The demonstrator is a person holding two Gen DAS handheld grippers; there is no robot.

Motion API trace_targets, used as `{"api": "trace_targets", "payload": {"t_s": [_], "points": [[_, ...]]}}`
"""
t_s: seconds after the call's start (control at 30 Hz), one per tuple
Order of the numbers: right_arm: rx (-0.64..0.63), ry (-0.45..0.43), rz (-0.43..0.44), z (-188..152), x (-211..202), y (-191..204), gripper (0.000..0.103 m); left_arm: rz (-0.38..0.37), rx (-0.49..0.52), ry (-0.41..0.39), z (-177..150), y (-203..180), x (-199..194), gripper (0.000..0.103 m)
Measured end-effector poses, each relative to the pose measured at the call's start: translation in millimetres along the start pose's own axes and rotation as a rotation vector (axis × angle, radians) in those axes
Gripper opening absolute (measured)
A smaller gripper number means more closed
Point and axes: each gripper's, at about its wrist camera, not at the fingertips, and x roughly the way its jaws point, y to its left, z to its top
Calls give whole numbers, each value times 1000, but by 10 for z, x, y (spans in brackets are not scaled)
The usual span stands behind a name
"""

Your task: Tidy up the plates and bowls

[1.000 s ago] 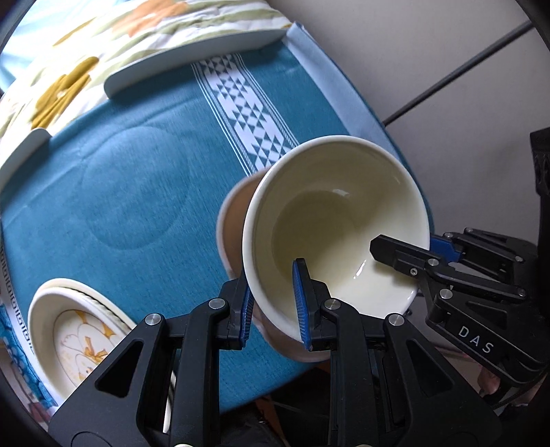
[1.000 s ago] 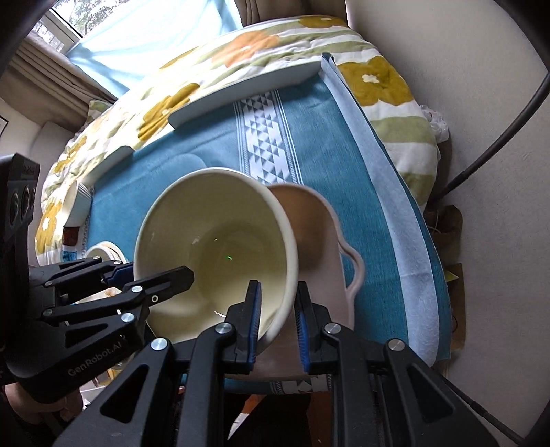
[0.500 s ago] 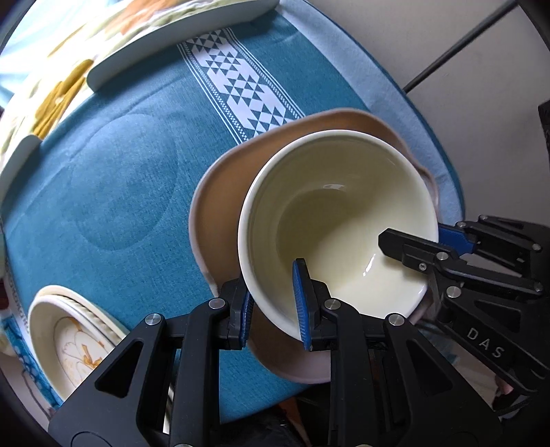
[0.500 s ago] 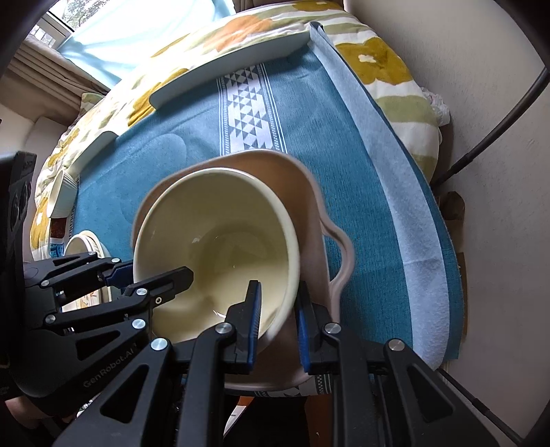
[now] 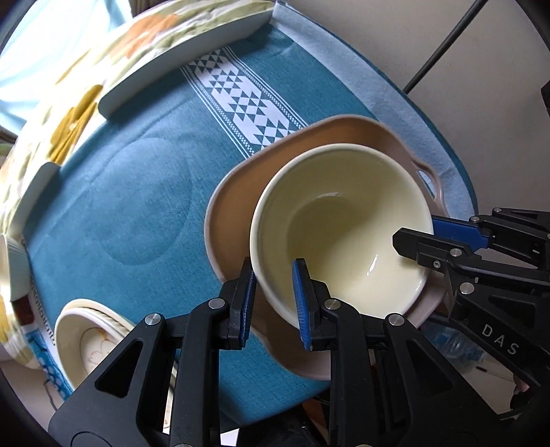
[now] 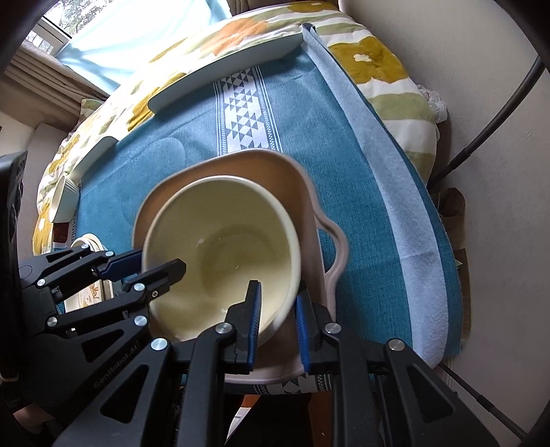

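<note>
A cream bowl [image 5: 343,220] sits inside a wide pink dish with handles [image 5: 237,199] on the blue tablecloth. My left gripper [image 5: 273,292] is shut on the bowl's near rim, one finger inside, one outside. My right gripper [image 6: 277,316] is shut on the bowl's [image 6: 220,254] opposite rim, over the pink dish [image 6: 302,192]. Each gripper shows in the other's view: the right one [image 5: 426,240] and the left one [image 6: 137,271]. The bowl tilts slightly.
A stack of cream plates with a flower print [image 5: 92,330] lies at the near left table edge. White ribbed dishes [image 6: 67,199] stand at the far left. A flowered cushion [image 6: 240,31] and white boards [image 5: 185,58] border the cloth's far edge. A wall is on the right.
Both grippers have lowered the cream bowl, held by its rim, down into the pink dish. More of the dish now shows around the bowl.
</note>
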Motion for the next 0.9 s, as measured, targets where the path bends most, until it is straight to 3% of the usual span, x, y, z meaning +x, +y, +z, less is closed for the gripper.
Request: {"api": "trace_targets", "payload": {"t_s": [0.27, 0.43, 0.67, 0.77, 0.8, 0.83, 0.87, 0.9], "points": [[5, -27, -18, -35, -139, 6, 18, 10, -4, -29, -52, 14, -174, 19], [-8, -82, -19, -30, -415, 58, 18, 4, -48, -104, -86, 132, -510, 19], [-148, -192, 7, 126, -771, 495, 18, 6, -226, -276, -269, 673, -1122, 19], [-221, -217, 50, 239, -805, 749, 18, 87, -334, -338, -416, 986, -1379, 19], [-246, -226, 64, 281, -805, 846, 27, 120, -368, -354, -459, 1090, -1450, 20], [-270, -237, 73, 321, -801, 938, 50, 154, -406, -370, -517, 1198, -1513, 22], [-294, -249, 82, 363, -787, 1040, 66, 182, -442, -379, -581, 1308, -1564, 34], [-320, -263, 96, 397, -775, 1141, 92, 201, -478, -387, -642, 1417, -1598, 68]]}}
